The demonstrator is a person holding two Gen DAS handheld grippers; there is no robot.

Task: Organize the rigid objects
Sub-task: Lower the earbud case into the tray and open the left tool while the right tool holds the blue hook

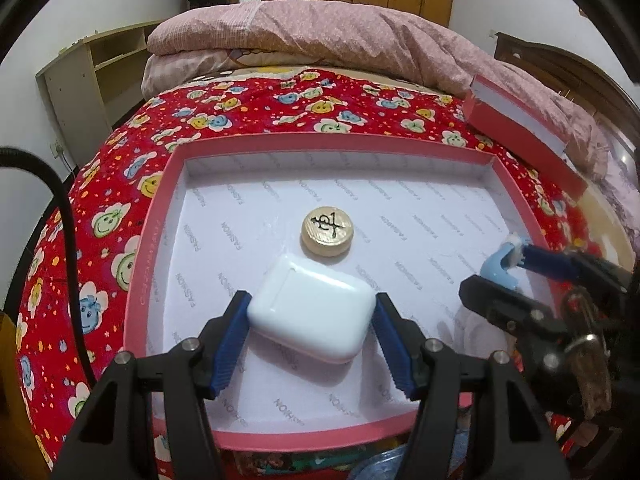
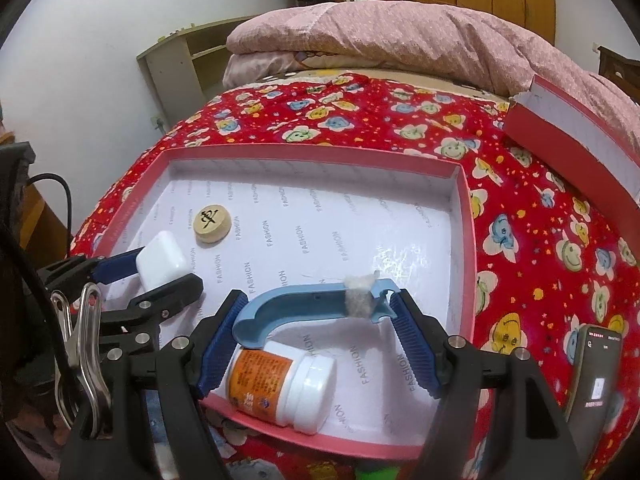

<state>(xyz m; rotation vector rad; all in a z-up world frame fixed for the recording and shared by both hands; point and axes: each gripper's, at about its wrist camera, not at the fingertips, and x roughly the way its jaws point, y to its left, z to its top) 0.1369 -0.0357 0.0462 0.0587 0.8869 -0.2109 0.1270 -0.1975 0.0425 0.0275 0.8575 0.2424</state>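
A pink box (image 1: 152, 240) with white lining lies on the red bed cover. My left gripper (image 1: 312, 312) is shut on a white earbud case (image 1: 312, 308), holding it low over the box floor; the case also shows in the right wrist view (image 2: 162, 264). A round wooden chess piece (image 1: 327, 233) lies in the box just beyond it. My right gripper (image 2: 318, 312) is shut on a blue curved plastic piece (image 2: 296, 300) with a wad of fluff on it, over the box's right part (image 2: 466, 240). A white pill bottle (image 2: 284, 384) with an orange label lies on its side below the blue piece.
The box's pink lid (image 1: 516, 128) leans on the folded pink quilt (image 1: 320, 32) at the back right. A phone (image 2: 596, 376) lies on the bed cover right of the box. A black cable (image 1: 68, 240) hangs at the left. Shelves and wardrobes stand behind the bed.
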